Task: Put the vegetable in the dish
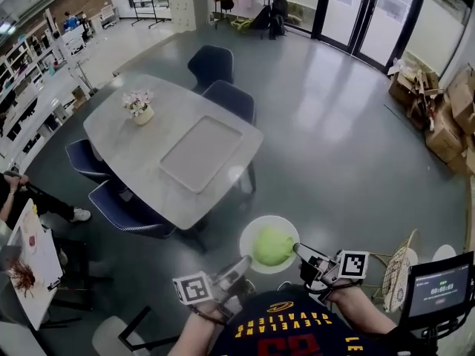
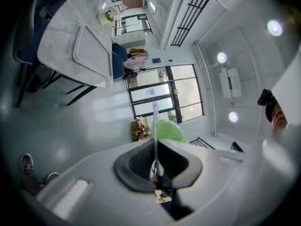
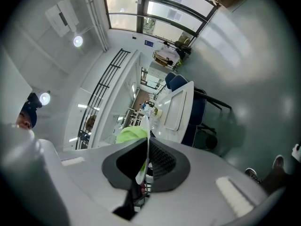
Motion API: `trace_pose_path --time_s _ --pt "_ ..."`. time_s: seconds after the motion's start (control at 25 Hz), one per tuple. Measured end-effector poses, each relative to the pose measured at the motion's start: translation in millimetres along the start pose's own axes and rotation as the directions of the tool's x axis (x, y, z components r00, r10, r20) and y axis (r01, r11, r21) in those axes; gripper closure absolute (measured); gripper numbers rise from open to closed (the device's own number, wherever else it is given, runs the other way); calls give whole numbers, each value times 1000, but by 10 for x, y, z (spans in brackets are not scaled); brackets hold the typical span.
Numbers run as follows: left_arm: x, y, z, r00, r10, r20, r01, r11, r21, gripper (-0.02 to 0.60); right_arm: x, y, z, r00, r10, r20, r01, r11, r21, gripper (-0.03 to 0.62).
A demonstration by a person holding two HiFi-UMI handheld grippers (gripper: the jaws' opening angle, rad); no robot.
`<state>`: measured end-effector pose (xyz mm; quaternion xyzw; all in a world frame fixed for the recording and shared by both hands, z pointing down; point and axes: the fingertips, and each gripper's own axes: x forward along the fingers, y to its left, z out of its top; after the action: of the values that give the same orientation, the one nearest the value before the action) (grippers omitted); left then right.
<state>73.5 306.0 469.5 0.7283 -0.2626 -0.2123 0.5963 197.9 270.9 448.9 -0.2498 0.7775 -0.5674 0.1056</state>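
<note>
In the head view a white round dish [image 1: 249, 235] hangs in the air in front of my chest, over the grey floor. A pale green leafy vegetable [image 1: 272, 245] lies in it. My left gripper [image 1: 243, 262] is shut on the dish's near-left rim, and my right gripper [image 1: 297, 248] is shut on its right rim. In the left gripper view the thin white rim [image 2: 154, 126] runs edge-on between the shut jaws [image 2: 155, 161], with the vegetable [image 2: 168, 131] behind. The right gripper view shows the same: rim [image 3: 146, 131], jaws [image 3: 143, 166], vegetable [image 3: 130, 134].
A grey table [image 1: 130, 143] stands ahead at the left, carrying a flat tray [image 1: 200, 153] and a flower pot [image 1: 139, 108]. Blue chairs [image 1: 126, 210] surround it. Cardboard boxes [image 1: 438, 117] pile at the right. A screen [image 1: 438, 288] is near my right arm, and a seated person [image 1: 15, 191] is at the left.
</note>
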Motion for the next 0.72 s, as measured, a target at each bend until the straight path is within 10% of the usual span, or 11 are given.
trace_pose_path --time_s 0.72 --pt "391 226 863 971 97 218 -93 995 -27 565 965 -310 794 974 128 -187 -121 991 51 579"
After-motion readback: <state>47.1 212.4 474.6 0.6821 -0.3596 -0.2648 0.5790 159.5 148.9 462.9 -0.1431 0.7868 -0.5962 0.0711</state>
